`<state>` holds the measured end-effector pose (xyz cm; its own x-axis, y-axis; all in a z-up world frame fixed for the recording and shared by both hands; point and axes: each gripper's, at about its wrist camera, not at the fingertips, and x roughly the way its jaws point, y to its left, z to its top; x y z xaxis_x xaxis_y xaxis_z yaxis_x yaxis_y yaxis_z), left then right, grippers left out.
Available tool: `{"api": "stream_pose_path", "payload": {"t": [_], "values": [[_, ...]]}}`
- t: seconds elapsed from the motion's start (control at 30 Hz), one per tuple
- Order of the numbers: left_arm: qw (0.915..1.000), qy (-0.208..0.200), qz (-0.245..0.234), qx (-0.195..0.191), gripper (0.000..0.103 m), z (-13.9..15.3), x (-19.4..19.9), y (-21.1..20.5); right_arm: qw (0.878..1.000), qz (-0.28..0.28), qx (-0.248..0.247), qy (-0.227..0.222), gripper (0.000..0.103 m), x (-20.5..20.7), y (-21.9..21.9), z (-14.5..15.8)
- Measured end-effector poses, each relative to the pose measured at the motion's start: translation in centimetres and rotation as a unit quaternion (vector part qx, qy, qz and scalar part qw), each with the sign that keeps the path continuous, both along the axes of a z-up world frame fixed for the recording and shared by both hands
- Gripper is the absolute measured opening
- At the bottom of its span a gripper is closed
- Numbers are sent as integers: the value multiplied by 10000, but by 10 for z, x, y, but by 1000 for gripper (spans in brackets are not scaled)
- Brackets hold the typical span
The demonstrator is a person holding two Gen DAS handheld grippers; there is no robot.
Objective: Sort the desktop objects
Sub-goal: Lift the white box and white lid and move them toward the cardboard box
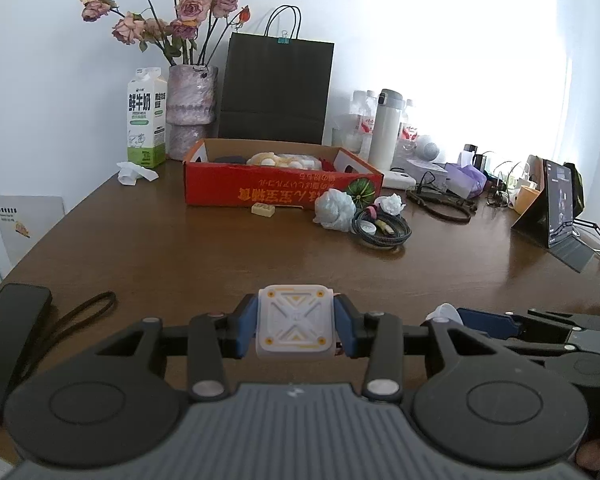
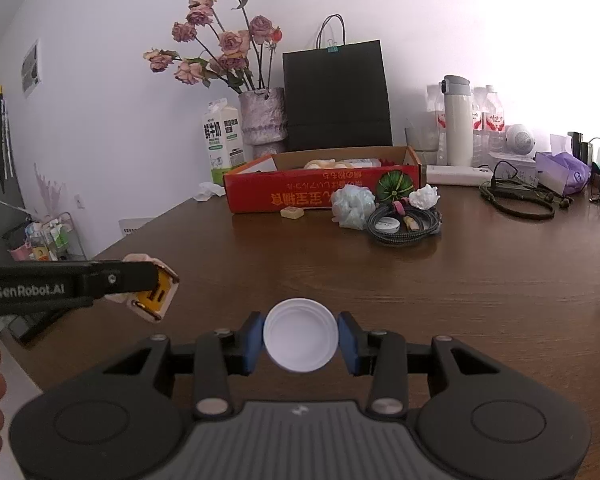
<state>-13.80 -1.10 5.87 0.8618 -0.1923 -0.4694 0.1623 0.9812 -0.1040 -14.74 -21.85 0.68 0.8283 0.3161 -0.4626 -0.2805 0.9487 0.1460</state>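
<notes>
My left gripper is shut on a white square charger plug with yellow marks, held above the near edge of the brown table. The plug also shows in the right wrist view, with its prongs visible. My right gripper is shut on a white round lid, just right of the left gripper. A red cardboard box with several items stands at the back; it also shows in the right wrist view.
Near the box lie a small beige block, a crumpled pale bag, a coiled cable and crumpled tissue. A milk carton, flower vase, black paper bag, thermos and tablet stand behind. A black phone lies near left.
</notes>
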Motion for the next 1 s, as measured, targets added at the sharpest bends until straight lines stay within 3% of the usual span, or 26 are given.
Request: {"api": "stream_pose_path", "payload": {"t": [1.0], "values": [[9998,130,-147,36,42,-3,23,-14,9998,-108,72,138,39,17,-12,-11]]}}
